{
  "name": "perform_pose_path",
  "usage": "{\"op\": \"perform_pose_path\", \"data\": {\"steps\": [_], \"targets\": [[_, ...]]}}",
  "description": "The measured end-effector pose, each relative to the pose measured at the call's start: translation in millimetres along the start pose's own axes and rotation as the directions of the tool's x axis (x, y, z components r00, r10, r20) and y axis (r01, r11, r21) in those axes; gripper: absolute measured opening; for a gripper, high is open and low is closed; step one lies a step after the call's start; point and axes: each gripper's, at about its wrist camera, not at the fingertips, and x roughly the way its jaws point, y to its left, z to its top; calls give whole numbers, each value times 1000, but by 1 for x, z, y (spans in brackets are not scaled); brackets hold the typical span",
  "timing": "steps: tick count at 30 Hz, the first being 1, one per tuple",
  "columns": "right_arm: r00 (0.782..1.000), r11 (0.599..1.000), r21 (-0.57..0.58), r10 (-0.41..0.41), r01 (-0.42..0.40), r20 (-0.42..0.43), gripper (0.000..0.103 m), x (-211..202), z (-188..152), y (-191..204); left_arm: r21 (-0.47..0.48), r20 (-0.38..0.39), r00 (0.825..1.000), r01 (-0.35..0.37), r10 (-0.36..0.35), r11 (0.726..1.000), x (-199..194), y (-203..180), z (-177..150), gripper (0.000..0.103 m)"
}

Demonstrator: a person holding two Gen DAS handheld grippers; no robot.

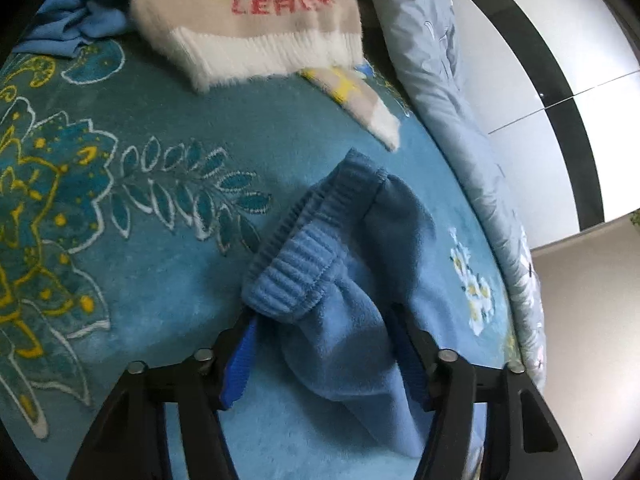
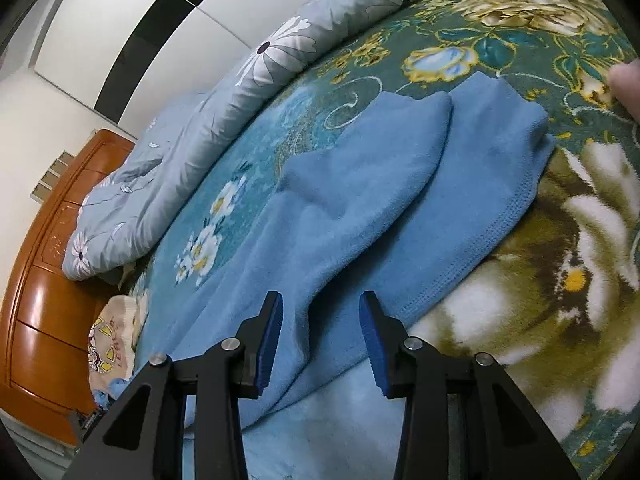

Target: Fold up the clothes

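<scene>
A blue fleece garment (image 1: pixel 352 280) lies on the bed, its ribbed hem (image 1: pixel 296 276) doubled over just ahead of my left gripper (image 1: pixel 324 344). That gripper is open, blue pads wide apart, with bunched fleece lying between them and over the right finger. In the right wrist view the same blue garment (image 2: pixel 400 200) is spread flat, a sleeve (image 2: pixel 372 160) folded across its body. My right gripper (image 2: pixel 320 332) is open just above the fabric, straddling a low ridge of cloth near the stitched edge.
A teal floral blanket (image 1: pixel 160 140) covers the bed. A beige and white knitted sweater (image 1: pixel 256 20) and another crumpled blue cloth (image 1: pixel 80 12) lie beyond. A grey flowered quilt (image 2: pixel 192 140) runs along the bed's side, by an orange wooden headboard (image 2: pixel 44 280). A fingertip (image 2: pixel 626 84) shows at right.
</scene>
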Motion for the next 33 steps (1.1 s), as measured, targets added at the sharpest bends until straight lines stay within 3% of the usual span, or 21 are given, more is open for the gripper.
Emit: {"op": "perform_pose_path", "data": {"steps": [1,3,8,9,10,11,12,17,22,27,30,33], "targets": [[1000,1000,2,2,-2,2,41,2,1,1,-1,7,1000,1,-1,1000,-1,0,0,47],[1000,1000,15,11,-11,9,41,4,4,1,-7,16,1000,4,-4,1000,-3,1,1,26],[999,998,54,22,-23,24,41,12,13,1,3,51,999,12,-12,1000,-15,4,1,18],[1000,998,56,17,-19,24,37,13,15,2,6,65,998,17,-17,1000,-19,4,1,17],[1000,999,50,12,-13,26,18,14,16,3,9,77,997,21,-21,1000,-23,4,2,17],[1000,999,44,6,-7,27,7,14,16,5,12,88,996,24,-25,1000,-27,4,2,15],[1000,999,36,4,-5,31,4,12,17,6,15,100,995,30,-31,999,-31,4,4,15],[996,994,-104,40,-32,73,3,-9,11,29,38,169,985,17,-23,999,-57,10,18,14],[995,980,-173,99,-103,-30,4,-2,-20,48,17,265,964,-20,15,1000,-90,30,35,14],[992,988,-110,103,-110,-73,4,19,-37,40,-11,240,970,-35,37,999,-83,46,38,14],[995,994,-58,92,-94,-35,23,15,-33,30,-28,222,974,-44,49,999,-78,55,39,14],[998,999,-4,52,-51,22,25,8,-23,16,-45,204,977,-53,61,998,-74,65,40,14]]}}
